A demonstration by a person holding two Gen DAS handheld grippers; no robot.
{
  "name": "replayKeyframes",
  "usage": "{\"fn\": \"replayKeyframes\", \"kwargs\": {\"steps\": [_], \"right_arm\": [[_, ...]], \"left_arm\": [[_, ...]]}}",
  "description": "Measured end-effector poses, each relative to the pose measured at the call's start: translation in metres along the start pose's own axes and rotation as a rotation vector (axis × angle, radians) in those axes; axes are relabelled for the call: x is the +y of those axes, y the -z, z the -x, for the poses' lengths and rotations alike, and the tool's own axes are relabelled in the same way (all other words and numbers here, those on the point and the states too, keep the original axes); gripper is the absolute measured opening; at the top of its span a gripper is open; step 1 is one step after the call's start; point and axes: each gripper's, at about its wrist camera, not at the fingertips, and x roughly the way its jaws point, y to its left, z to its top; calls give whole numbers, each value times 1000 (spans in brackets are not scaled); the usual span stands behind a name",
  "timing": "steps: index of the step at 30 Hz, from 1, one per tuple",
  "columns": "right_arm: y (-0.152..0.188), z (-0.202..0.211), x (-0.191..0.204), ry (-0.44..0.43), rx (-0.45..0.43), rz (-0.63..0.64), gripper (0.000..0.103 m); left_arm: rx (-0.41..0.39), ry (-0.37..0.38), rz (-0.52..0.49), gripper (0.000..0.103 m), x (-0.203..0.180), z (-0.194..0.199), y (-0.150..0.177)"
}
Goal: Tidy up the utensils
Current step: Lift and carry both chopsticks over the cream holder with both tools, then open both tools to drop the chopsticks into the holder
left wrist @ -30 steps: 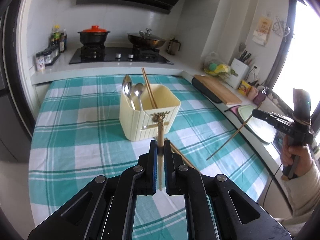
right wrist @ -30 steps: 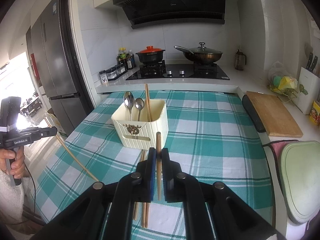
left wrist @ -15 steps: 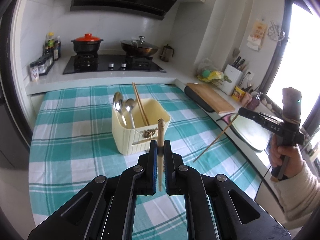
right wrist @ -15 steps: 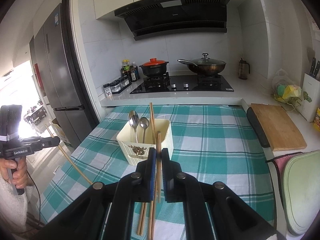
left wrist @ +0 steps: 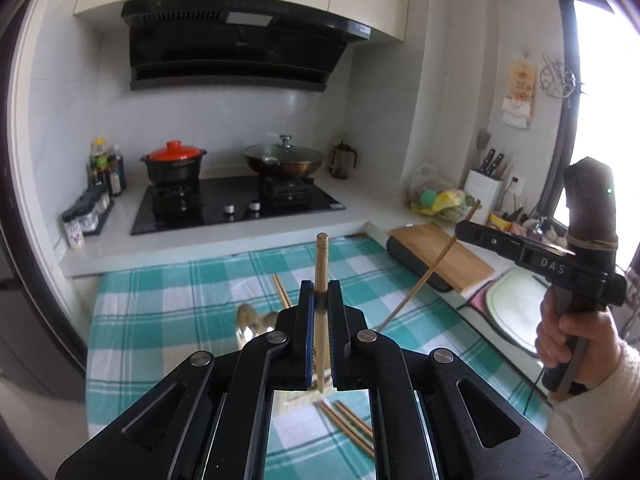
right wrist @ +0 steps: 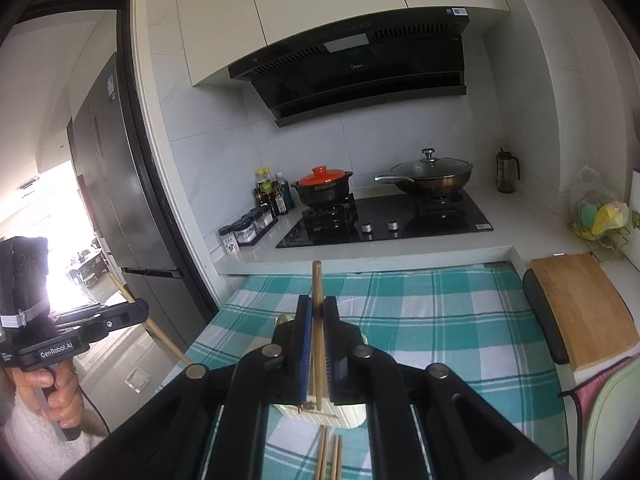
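Observation:
My left gripper [left wrist: 321,286] is shut on a wooden chopstick [left wrist: 321,256] that stands upright between its pads. My right gripper [right wrist: 317,302] is shut on another chopstick [right wrist: 317,280] in the same way. Both hang above the pale yellow holder [right wrist: 352,416], which the jaws mostly hide. Two spoons [left wrist: 248,320] and one chopstick [left wrist: 282,290] stick out of the holder [left wrist: 294,400]. Several loose chopsticks [right wrist: 328,456] lie on the teal checked cloth [left wrist: 160,320] in front of it. Each view shows the other gripper off to the side, with a long chopstick [left wrist: 420,280] slanting down from it.
Behind the table is a stove [left wrist: 236,204] with an orange-lidded pot [left wrist: 174,164] and a wok [right wrist: 430,176]. Spice jars [left wrist: 86,216] stand at its left. A wooden cutting board [right wrist: 580,308] lies to the right, and a dark fridge [right wrist: 116,200] stands to the left.
Both grippers have risen with their chopsticks still held. The holder has sunk in both views from ahead of the jaws to below and behind them. More of the hood and cabinets shows.

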Motion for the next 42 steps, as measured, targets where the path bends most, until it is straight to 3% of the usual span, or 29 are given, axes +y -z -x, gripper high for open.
{"fn": "replayKeyframes", "kwargs": {"steps": [5, 11, 15, 18, 20, 24, 29, 31, 33, 34, 38, 42], "right_arm": [[-9, -40, 12, 15, 11, 56, 6], [4, -115, -1, 84, 243, 42, 6], [19, -173, -19, 80, 381, -25, 6], [36, -204, -24, 88, 432, -15, 6], [47, -218, -24, 92, 458, 5, 6], [58, -234, -28, 80, 471, -5, 6], [62, -242, -32, 53, 479, -41, 15], [65, -237, -30, 38, 464, -45, 40], [65, -227, -28, 39, 431, -38, 41], [64, -222, -27, 38, 418, -29, 41], [60, -182, -16, 35, 346, 16, 41], [71, -128, -5, 34, 288, 76, 42]], "left_arm": [[4, -47, -7, 4, 6, -43, -10], [211, -40, 37, 4, 25, -116, 2], [323, -65, 52, 4, 35, -173, 15], [379, -81, 89, 4, 43, -207, 30], [365, -96, 81, 5, 45, -216, 35], [424, -78, 113, 5, 48, -233, 46], [433, -82, 131, 7, 53, -237, 51], [429, -88, 139, 13, 55, -234, 51], [407, -90, 149, 41, 58, -225, 50], [391, -95, 155, 46, 59, -218, 49], [341, -77, 176, 55, 62, -178, 50], [295, -77, 155, 70, 56, -118, 65]]}}
